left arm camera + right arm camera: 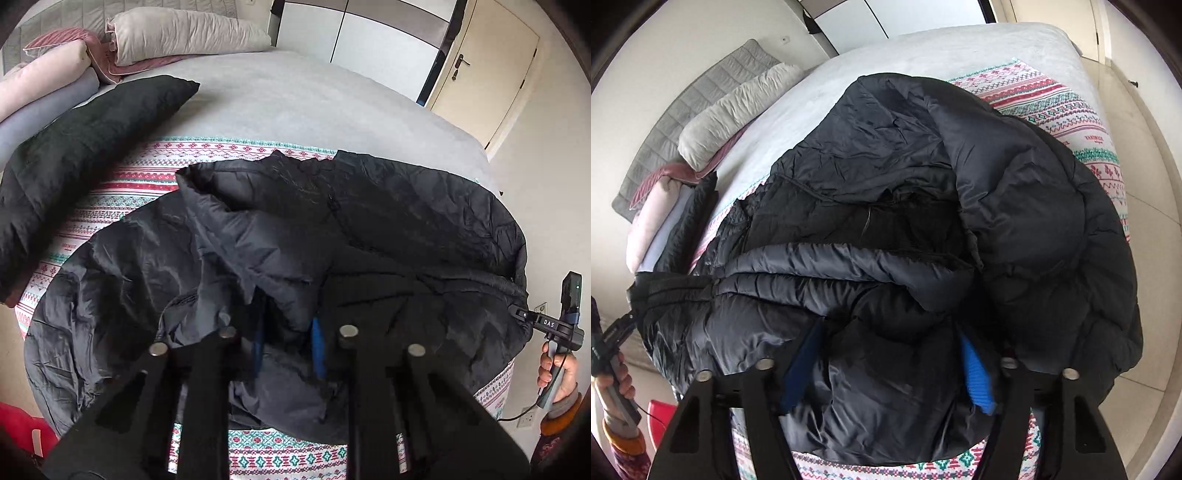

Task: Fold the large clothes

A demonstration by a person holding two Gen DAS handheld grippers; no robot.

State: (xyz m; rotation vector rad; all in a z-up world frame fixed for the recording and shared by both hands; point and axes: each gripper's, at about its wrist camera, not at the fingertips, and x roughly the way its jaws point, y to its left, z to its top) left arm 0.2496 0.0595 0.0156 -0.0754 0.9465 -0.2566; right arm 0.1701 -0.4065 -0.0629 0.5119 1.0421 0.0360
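Note:
A large black puffer jacket (369,221) lies crumpled on a patterned blanket (147,177) at the near edge of the bed. My left gripper (288,332) is shut on a fold of its near hem, with dark fabric bunched between the blue pads (317,345). In the right wrist view the same jacket (886,147) fills the middle. There my right gripper (886,354) is shut on a thick padded roll of it between the blue pads (975,373). Each gripper also shows at the edge of the other's view, held by a hand (554,373) beside the jacket's far end.
A second black padded garment (74,155) lies at the left of the bed. Pillows (184,33) and folded bedding are stacked at the head on the grey sheet (295,103). A door (491,70) and a wardrobe stand beyond. Something red (22,424) sits low at the left.

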